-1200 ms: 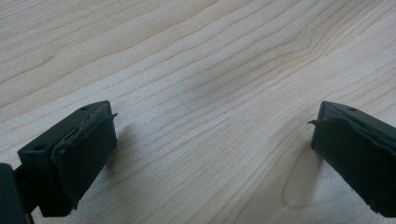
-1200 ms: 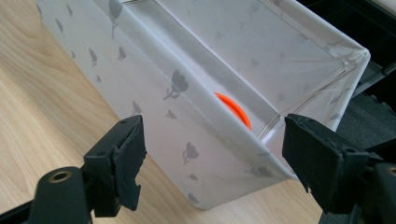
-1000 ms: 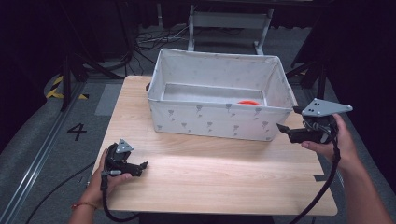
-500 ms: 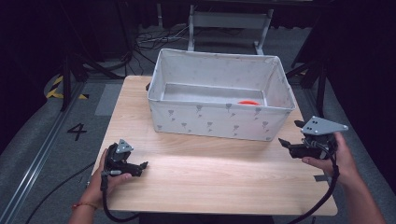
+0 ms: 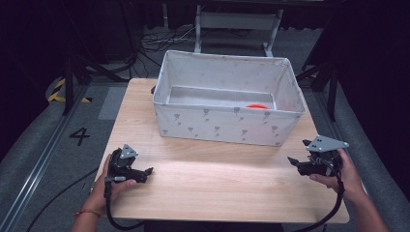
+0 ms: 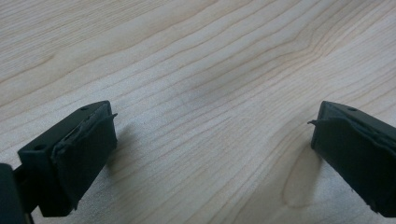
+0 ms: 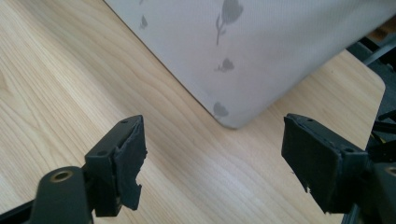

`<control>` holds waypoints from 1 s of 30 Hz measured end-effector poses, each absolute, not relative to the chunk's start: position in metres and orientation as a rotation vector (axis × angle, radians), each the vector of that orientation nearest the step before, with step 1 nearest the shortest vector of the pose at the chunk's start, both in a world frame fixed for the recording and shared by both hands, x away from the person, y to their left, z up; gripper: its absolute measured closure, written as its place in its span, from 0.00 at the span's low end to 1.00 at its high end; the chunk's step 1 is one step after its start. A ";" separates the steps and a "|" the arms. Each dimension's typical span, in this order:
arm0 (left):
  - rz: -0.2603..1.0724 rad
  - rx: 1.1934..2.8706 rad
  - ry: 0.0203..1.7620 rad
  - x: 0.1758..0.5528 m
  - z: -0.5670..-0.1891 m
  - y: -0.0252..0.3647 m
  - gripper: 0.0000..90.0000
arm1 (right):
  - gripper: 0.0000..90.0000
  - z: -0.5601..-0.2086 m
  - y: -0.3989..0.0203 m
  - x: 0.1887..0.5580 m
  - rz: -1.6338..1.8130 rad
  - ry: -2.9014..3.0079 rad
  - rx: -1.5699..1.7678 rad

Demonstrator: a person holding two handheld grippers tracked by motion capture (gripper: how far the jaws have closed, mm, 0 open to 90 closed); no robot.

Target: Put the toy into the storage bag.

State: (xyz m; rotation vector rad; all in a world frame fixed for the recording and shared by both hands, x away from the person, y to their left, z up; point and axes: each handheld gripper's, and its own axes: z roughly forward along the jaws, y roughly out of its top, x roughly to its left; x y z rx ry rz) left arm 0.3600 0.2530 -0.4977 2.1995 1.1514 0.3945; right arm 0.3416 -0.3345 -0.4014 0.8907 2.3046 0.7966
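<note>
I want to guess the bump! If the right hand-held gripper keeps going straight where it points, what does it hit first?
Probably the near corner of the white fabric bin. The right hand-held gripper has open jaws framing that corner, though it might just graze past.

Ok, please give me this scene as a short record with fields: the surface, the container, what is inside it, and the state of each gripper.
surface: wooden table
container: white fabric bin with grey print, at the table's far half
contents: orange object, partly hidden by the bin's front wall
left gripper: open, holds nothing, low over bare wood
right gripper: open, holds nothing, near the bin's front right corner
</note>
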 end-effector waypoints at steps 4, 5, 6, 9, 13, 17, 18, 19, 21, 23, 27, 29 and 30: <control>0.394 2.200 1.152 0.360 -0.498 0.253 0.01 | 0.25 -0.416 -0.341 0.338 0.796 2.314 0.918; 0.396 2.201 1.152 0.360 -0.498 0.253 0.01 | 0.25 -0.420 -0.343 0.337 0.795 2.317 0.925; 0.395 2.199 1.152 0.360 -0.498 0.253 0.01 | 0.25 -0.423 -0.345 0.336 0.796 2.319 0.929; 0.396 2.199 1.151 0.360 -0.498 0.253 0.01 | 0.25 -0.433 -0.350 0.333 0.799 2.327 0.943; 0.394 2.200 1.152 0.360 -0.498 0.253 0.01 | 0.25 -0.448 -0.357 0.330 0.802 2.332 0.975; 0.395 2.200 1.151 0.360 -0.498 0.253 0.01 | 0.26 -0.462 -0.363 0.326 0.762 2.342 1.005; 0.395 2.200 1.151 0.360 -0.498 0.253 0.01 | 0.25 -0.464 -0.364 0.326 0.753 2.340 1.010; 0.395 2.200 1.151 0.360 -0.498 0.253 0.01 | 0.25 -0.464 -0.364 0.326 0.753 2.340 1.010; 0.395 2.199 1.151 0.360 -0.498 0.253 0.01 | 0.25 -0.467 -0.367 0.324 0.761 2.335 1.018; 0.394 2.200 1.152 0.360 -0.498 0.253 0.01 | 0.25 -0.475 -0.371 0.321 0.794 2.332 1.048; 0.395 2.199 1.151 0.360 -0.498 0.253 0.01 | 0.23 -0.484 -0.377 0.317 0.848 2.334 1.080; 0.394 2.200 1.151 0.360 -0.498 0.253 0.01 | 0.22 -0.489 -0.380 0.315 0.900 2.334 1.113; 0.394 2.200 1.152 0.360 -0.498 0.253 0.01 | 0.22 -0.492 -0.381 0.314 0.912 2.330 1.132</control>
